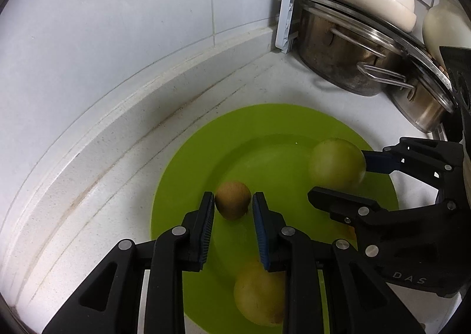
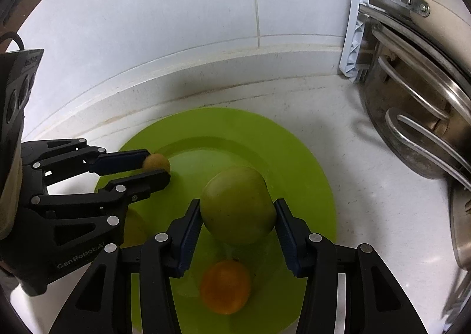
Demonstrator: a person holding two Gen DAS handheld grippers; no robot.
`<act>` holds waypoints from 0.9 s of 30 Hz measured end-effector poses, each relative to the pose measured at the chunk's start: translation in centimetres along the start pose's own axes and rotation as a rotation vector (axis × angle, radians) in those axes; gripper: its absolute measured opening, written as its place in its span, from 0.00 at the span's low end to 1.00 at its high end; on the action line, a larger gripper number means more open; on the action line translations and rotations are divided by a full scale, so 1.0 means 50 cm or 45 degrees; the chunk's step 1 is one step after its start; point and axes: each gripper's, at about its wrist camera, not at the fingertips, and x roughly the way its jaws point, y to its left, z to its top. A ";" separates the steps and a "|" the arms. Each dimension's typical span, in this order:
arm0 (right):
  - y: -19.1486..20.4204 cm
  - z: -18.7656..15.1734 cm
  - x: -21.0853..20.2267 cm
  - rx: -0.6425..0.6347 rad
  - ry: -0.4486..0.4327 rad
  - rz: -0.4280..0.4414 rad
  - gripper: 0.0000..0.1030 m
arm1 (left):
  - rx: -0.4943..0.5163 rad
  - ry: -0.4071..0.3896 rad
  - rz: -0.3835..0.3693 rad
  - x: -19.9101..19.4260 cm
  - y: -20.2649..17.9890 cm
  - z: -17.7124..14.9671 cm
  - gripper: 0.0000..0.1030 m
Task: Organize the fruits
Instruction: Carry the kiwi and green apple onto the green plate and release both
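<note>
Left gripper [image 1: 232, 201]: jaws nearly together, pinching the small brown kiwi [image 1: 232, 200] right at the pad tips, low over the green plate [image 1: 188, 163]. Right gripper [image 2: 238, 210]: jaws set wider, clamped on both flanks of the big green fruit [image 2: 238, 205], also just above the plate. Both point steeply down, so this reads as setting fruit onto the plate, grip not yet let go.

Left wrist view: kiwi sits near plate centre; green fruit at 2 o'clock from it; a yellowish fruit [image 1: 259, 295] lies on the plate at 6 o'clock, under the fingers.

Right wrist view: an orange fruit [image 2: 225, 287] lies at 6 o'clock from the green fruit; kiwi at 10 o'clock.

Plate rests on the white counter [image 2: 368, 187]; steel pots [image 1: 347, 54] are stacked at 1 o'clock, well apart. Fruits are spaced apart, likely to avoid bumping.
</note>
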 end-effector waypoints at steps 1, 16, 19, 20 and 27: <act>-0.003 0.001 0.002 0.003 0.001 0.000 0.48 | -0.001 -0.002 0.003 0.000 0.000 0.000 0.32; 0.008 -0.017 -0.084 -0.014 -0.118 -0.051 0.50 | -0.054 -0.131 0.064 -0.102 0.007 -0.030 0.48; 0.014 -0.026 -0.117 -0.006 -0.152 -0.048 0.50 | -0.054 -0.176 0.087 -0.140 -0.001 -0.040 0.50; 0.017 -0.031 -0.134 -0.007 -0.171 -0.052 0.50 | -0.056 -0.197 0.091 -0.157 -0.004 -0.046 0.50; 0.048 -0.074 -0.251 -0.028 -0.316 -0.098 0.50 | -0.081 -0.308 0.103 -0.274 -0.034 -0.087 0.55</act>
